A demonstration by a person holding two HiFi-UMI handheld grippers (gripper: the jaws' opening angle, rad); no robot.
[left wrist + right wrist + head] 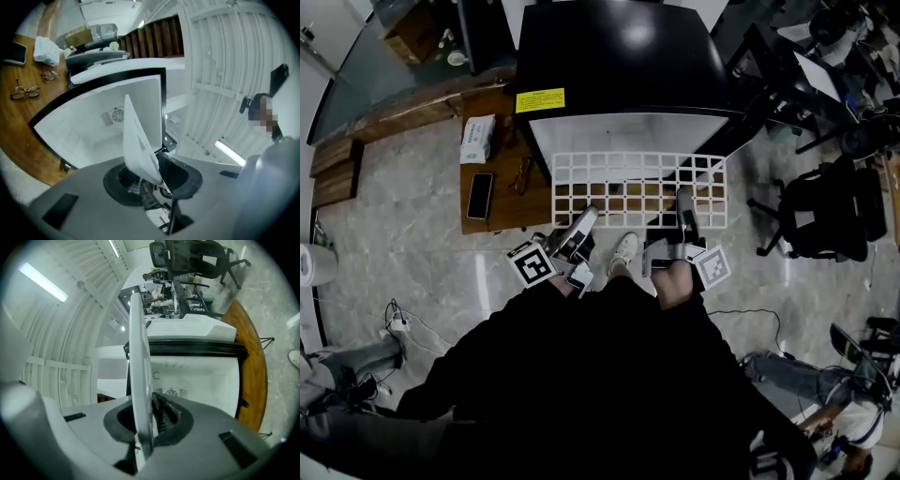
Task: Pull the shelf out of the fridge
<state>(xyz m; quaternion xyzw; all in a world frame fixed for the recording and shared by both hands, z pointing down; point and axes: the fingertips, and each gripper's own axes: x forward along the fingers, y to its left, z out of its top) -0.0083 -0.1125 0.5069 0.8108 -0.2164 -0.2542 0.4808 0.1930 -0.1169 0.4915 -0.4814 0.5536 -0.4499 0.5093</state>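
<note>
Right gripper (684, 201) is clamped on the near edge of the white wire grid shelf (628, 187), close to its right corner. In the right gripper view the two ribbed pads of this gripper (145, 423) press on the shelf (139, 366) from both sides. The left gripper (587, 219) is at the same near edge, toward the left corner. In its own view the jaws of that gripper (150, 182) stand apart. The shelf (138, 140) leans between them, with a gap beside one pad, so it is not pinched there.

The shelf lies roughly level in front of the open black mini fridge (619, 56), over the pale stone floor. Its far edge is at the mouth of the white interior. Whether that edge still sits inside cannot be told.

A yellow rectangular label (540, 99) is stuck at the front left corner of the fridge top. Its dark print is too small to read.

A brown wooden table (502, 214) stands to the left of the fridge. It carries:
- a dark smartphone (479, 195) near its front left corner;
- a white-and-blue tissue pack (477, 139) at its left edge, with print that is not legible;
- a pair of thin-framed glasses (523, 175) along the edge next to the fridge.

A black office chair (825, 211) stands to the right of the fridge, well apart from it.
</note>
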